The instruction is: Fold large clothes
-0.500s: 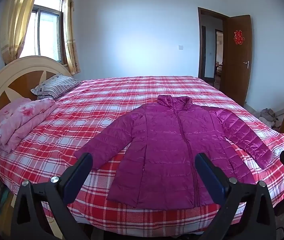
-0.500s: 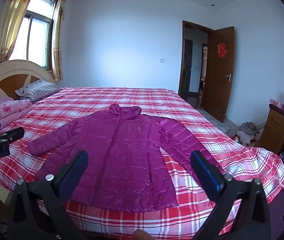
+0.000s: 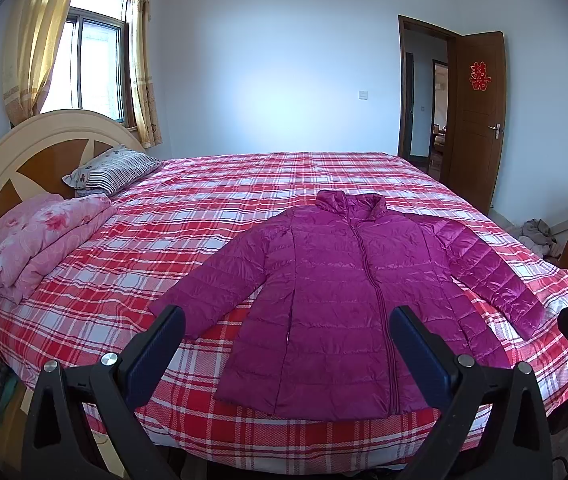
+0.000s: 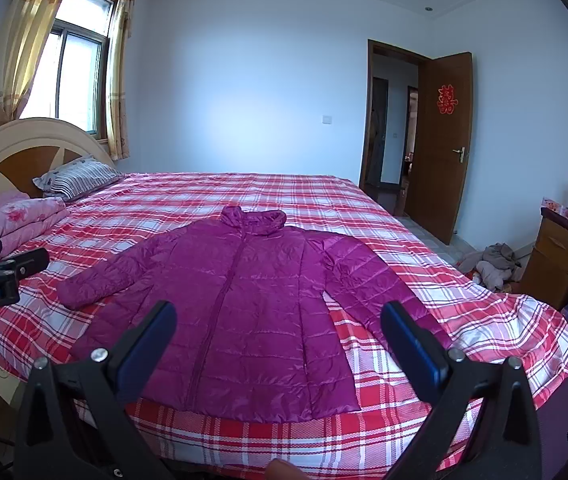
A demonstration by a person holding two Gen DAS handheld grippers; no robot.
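Note:
A magenta quilted jacket [image 3: 335, 300] lies flat, zipped, front up, on the red plaid bed [image 3: 212, 200], collar far, hem near, both sleeves spread outward. It also shows in the right wrist view [image 4: 244, 312]. My left gripper [image 3: 285, 340] is open and empty, held above the bed's near edge in front of the hem. My right gripper [image 4: 278, 338] is open and empty, also before the hem. The left gripper's body shows at the left edge of the right wrist view [image 4: 0, 276].
A folded pink quilt [image 3: 40, 236] and a striped pillow [image 3: 112, 170] lie by the headboard [image 3: 16, 160]. An open wooden door [image 4: 441, 140], a pile of clothes on the floor [image 4: 491, 264] and a wooden dresser [image 4: 563, 260] are to the right.
Both views have tilted very slightly. The jacket has not moved and both grippers stay open.

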